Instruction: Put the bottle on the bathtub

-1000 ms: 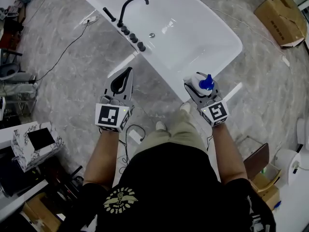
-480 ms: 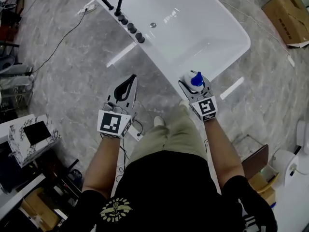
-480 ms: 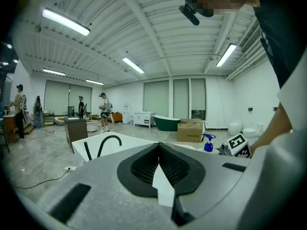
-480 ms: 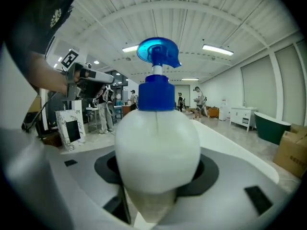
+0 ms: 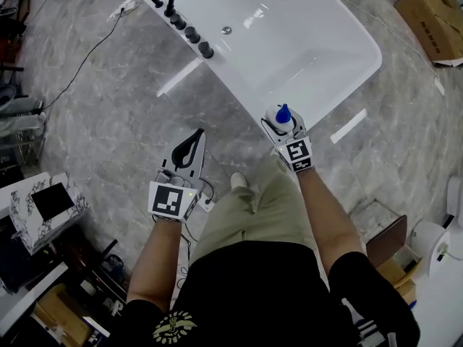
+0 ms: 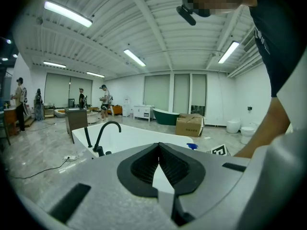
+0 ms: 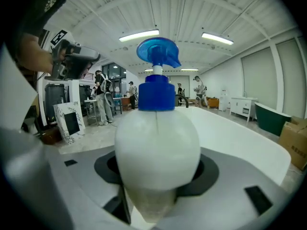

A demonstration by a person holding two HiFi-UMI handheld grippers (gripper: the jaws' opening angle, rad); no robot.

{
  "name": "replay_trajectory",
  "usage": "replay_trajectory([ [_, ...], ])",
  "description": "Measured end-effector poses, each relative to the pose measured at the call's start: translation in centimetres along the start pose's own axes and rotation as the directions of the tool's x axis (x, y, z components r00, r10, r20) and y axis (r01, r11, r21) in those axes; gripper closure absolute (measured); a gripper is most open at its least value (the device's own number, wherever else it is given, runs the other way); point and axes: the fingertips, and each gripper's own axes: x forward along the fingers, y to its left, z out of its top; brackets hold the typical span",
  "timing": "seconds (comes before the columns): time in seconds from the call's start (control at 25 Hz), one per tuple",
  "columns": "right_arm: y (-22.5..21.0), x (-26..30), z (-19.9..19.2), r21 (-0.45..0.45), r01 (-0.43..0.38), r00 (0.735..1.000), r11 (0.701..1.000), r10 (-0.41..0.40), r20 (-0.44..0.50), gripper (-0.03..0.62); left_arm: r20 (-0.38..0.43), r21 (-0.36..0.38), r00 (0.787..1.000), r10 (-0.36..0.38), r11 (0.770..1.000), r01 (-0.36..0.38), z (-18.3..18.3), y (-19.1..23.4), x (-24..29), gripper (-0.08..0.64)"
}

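**Pump bottle held at bathtub's near rim**

The right gripper (image 5: pixel 283 126) pinches a white pump bottle (image 5: pixel 281 116) by its round body, with the blue pump upward. The head view places the bottle at the near rim of the white bathtub (image 5: pixel 311 42); whether they touch cannot be told. Only the right gripper view shows the body wedged between the jaws. The left gripper (image 5: pixel 195 137) hangs over the floor, left of the bottle, its jaws pressed together on nothing. The print on the cardboard box (image 5: pixel 434 16) is too small to read.
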Motion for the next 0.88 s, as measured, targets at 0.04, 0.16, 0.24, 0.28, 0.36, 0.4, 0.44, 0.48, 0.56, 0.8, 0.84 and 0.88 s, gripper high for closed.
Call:
replay_trajectory([
  [0.04, 0.0, 0.7, -0.8, 0.001, -0.005, 1.000, 1.000, 0.005, -0.011, 0.330, -0.005, -0.007, 1.000, 0.004, 1.000, -0.004, -0.5, 0.0, -0.2, 0.551],
  [0.16, 0.0, 2.7, -2.6, -0.001, -0.021, 0.999, 1.000, 0.021, -0.037, 0.330, -0.026, -0.017, 1.000, 0.009, 1.000, -0.009, -2.2, 0.0, -0.6, 0.551],
  [0.24, -0.2, 3.8, -3.2, -0.012, -0.027, 0.999, 1.000, 0.027, -0.045, 0.330, -0.037, -0.025, 0.999, 0.013, 1.000, -0.014, -3.1, 0.1, -0.7, 0.551],
  [0.28, -0.3, 4.4, -3.4, -0.020, -0.029, 0.999, 0.999, 0.028, -0.045, 0.330, -0.040, -0.032, 0.999, 0.018, 0.999, -0.019, -3.4, 0.4, -0.8, 0.551],
  [0.36, -0.3, 5.3, -3.5, -0.030, -0.035, 0.998, 0.999, 0.034, -0.044, 0.330, -0.049, -0.041, 0.998, 0.027, 0.999, -0.029, -4.0, 1.2, -1.0, 0.551],
  [0.4, -0.2, 5.7, -3.6, -0.034, -0.038, 0.998, 0.999, 0.037, -0.044, 0.330, -0.053, -0.042, 0.998, 0.031, 0.999, -0.033, -4.1, 1.5, -1.2, 0.551],
  [0.44, -0.2, 6.0, -3.8, -0.038, -0.040, 0.998, 0.998, 0.039, -0.046, 0.330, -0.054, -0.043, 0.998, 0.034, 0.998, -0.037, -4.2, 1.8, -1.3, 0.551],
  [0.48, -0.3, 6.3, -4.0, -0.041, -0.041, 0.998, 0.998, 0.039, -0.050, 0.330, -0.053, -0.043, 0.998, 0.036, 0.998, -0.039, -4.2, 1.9, -1.3, 0.551],
  [0.56, -0.4, 6.4, -4.5, -0.043, -0.040, 0.998, 0.998, 0.038, -0.058, 0.330, -0.053, -0.045, 0.998, 0.038, 0.998, -0.040, -4.3, 2.0, -1.3, 0.551],
  [0.8, 0.2, 5.8, -5.8, -0.046, -0.063, 0.991, 0.997, 0.057, -0.119, 0.328, -0.050, -0.063, 0.998, 0.041, 0.997, -0.044, -3.5, 2.5, -1.3, 0.551],
  [0.84, 0.2, 5.6, -6.0, -0.050, -0.068, 0.989, 0.996, 0.061, -0.134, 0.328, -0.046, -0.061, 0.998, 0.040, 0.997, -0.043, -3.2, 2.5, -1.4, 0.551],
  [0.88, 0.2, 5.5, -6.2, -0.054, -0.072, 0.987, 0.996, 0.063, -0.146, 0.328, -0.041, -0.060, 0.998, 0.039, 0.997, -0.041, -2.8, 2.4, -1.4, 0.551],
])
